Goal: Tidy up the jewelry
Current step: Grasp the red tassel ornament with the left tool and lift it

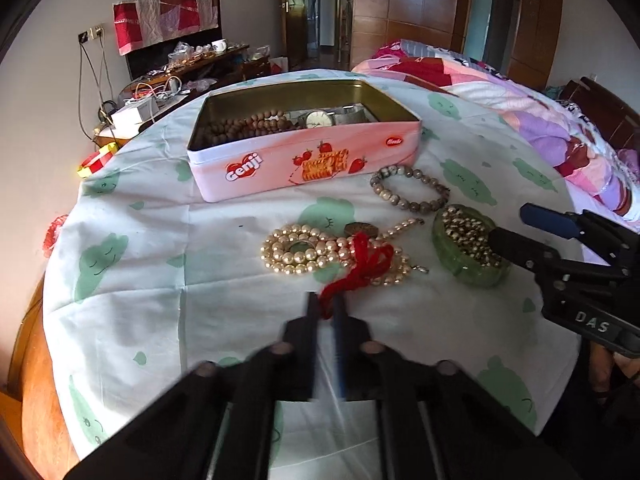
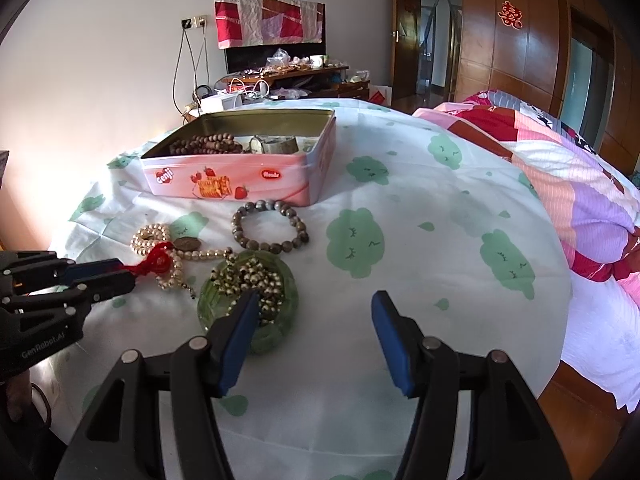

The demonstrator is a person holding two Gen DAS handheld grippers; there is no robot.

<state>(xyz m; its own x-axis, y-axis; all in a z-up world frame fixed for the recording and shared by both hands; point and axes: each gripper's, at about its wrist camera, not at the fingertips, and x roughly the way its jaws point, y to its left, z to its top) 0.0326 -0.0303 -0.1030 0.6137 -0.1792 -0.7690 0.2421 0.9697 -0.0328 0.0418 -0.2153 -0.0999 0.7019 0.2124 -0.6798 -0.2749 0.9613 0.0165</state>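
Note:
A pink Genji tin [image 1: 304,164] [image 2: 240,180] stands open on the table, holding brown wooden beads [image 1: 244,126] and a wristwatch [image 1: 320,119]. In front lie a grey bead bracelet [image 1: 410,188] [image 2: 270,226], a pearl necklace [image 1: 316,252] [image 2: 154,236] with a red cord [image 1: 360,268] [image 2: 154,262], and a green glass dish [image 1: 470,246] [image 2: 248,300] of gold beads. My left gripper [image 1: 326,304] [image 2: 120,274] is shut on the red cord's end. My right gripper [image 2: 316,316] [image 1: 516,226] is open, its left finger at the dish.
A white cloth with green prints [image 1: 140,280] [image 2: 420,240] covers the round table. A bed with a pink and purple quilt [image 1: 520,108] [image 2: 560,184] lies to the right. A cluttered dresser [image 1: 188,68] stands behind by the wall.

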